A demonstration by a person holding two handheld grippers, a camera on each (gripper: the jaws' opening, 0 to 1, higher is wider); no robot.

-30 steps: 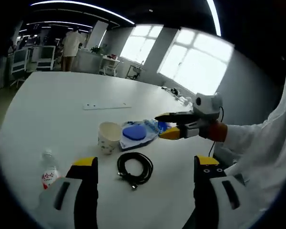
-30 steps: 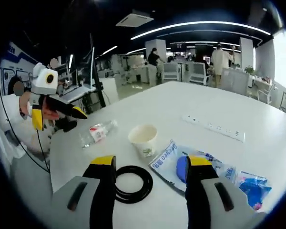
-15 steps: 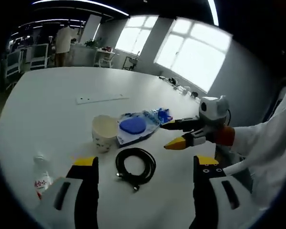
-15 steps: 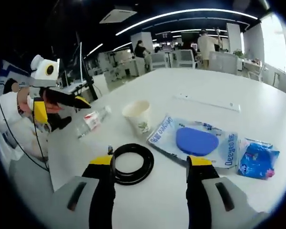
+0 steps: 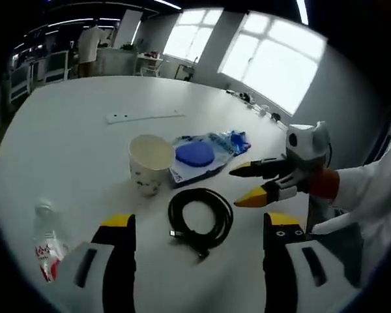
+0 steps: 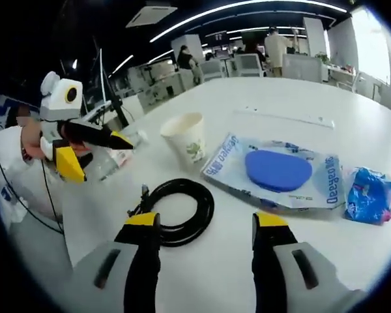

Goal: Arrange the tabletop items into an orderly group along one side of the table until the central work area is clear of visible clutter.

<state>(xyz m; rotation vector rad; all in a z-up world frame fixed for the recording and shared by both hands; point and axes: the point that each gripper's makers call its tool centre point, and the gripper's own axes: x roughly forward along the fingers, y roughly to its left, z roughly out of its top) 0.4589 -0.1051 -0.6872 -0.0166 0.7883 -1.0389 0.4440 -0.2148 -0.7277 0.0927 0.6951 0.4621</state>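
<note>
White table (image 5: 65, 130) bears paper cup (image 5: 150, 163); black cable coil (image 5: 201, 218); plastic packet (image 5: 202, 156); bottle (image 5: 47, 238).

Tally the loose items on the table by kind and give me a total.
Paper cup: 1
Coiled black cable: 1
Water bottle: 1
Clear packet with blue pad: 1
Small blue packet: 1
Power strip: 1
Total: 6
</note>
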